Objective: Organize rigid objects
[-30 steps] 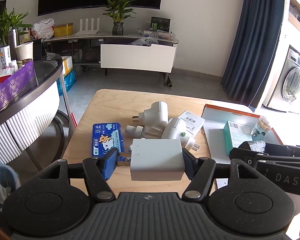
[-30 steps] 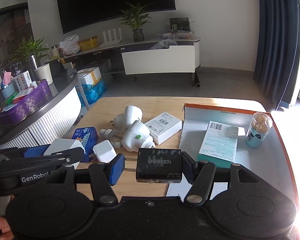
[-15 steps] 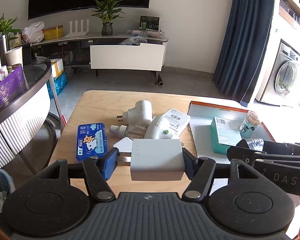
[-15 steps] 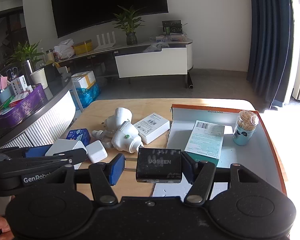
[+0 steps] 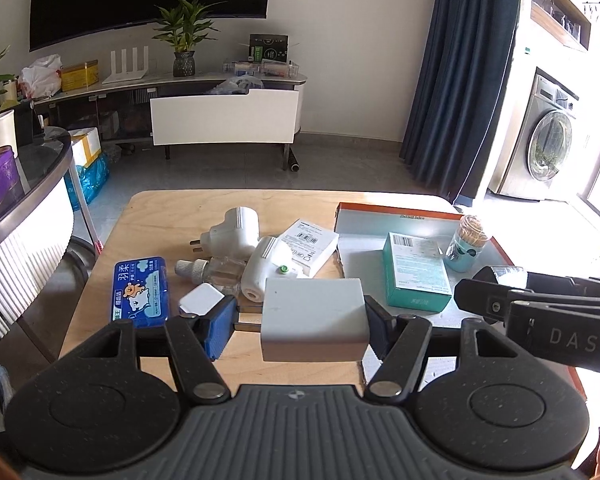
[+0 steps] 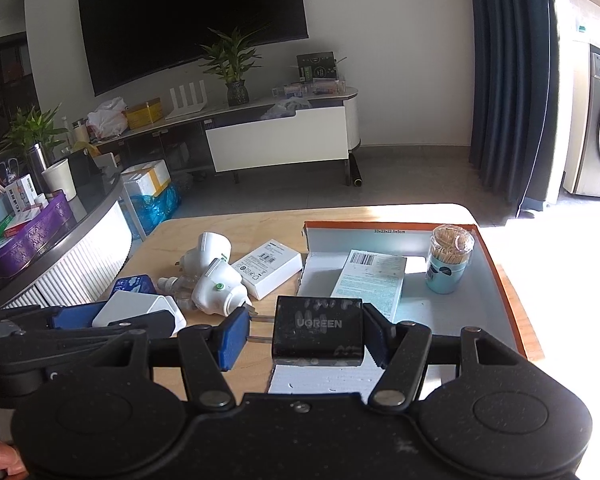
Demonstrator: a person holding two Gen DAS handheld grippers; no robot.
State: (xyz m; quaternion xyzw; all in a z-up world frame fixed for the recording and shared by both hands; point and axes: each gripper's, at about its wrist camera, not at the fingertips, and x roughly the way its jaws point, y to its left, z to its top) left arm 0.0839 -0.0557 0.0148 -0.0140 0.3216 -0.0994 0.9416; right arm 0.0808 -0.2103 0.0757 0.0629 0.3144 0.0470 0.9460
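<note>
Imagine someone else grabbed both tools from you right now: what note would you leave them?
Left gripper: shut on the white charger, prongs against the blue finger.
Right gripper: shut on the black charger, held above the near edge of the tray.
Done: the teal box and the toothpick jar are in the tray.
Left: set both chargers down, then sort what lies on the table: two white plug-in units, a small bottle, a white box, a small white cube and a blue tin.

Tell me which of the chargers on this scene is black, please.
The black charger marked UGREEN, gripped between the jaws of the right gripper. The other, a white charger in the left gripper, is plain and unmarked.
</note>
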